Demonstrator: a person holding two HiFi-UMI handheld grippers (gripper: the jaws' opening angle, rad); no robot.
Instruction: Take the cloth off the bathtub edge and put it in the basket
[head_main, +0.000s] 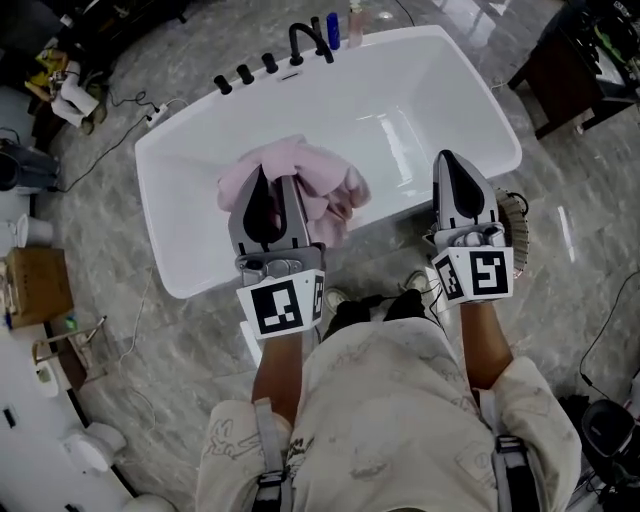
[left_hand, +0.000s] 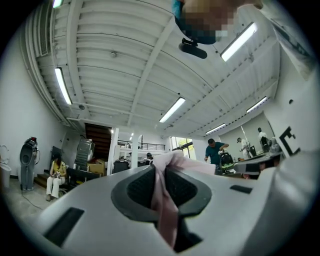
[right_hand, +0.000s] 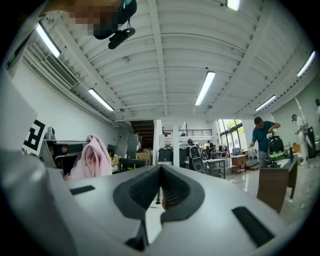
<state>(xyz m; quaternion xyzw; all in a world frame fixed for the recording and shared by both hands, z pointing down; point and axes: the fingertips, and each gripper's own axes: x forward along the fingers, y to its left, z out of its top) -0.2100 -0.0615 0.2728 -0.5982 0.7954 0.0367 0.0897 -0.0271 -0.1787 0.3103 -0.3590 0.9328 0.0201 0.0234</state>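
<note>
The pink cloth hangs bunched over the near part of the white bathtub, lifted clear of its edge. My left gripper is shut on the cloth, and in the left gripper view a pink fold is pinched between the dark pads. To the right, my right gripper hovers over the tub's near rim, shut with nothing in it. The right gripper view shows the cloth off to its left. A woven rim, maybe the basket, peeks out behind the right gripper.
Black taps and bottles stand on the tub's far rim. A dark table is at the top right, a cardboard box at the left, and cables run over the marble floor. People stand far off.
</note>
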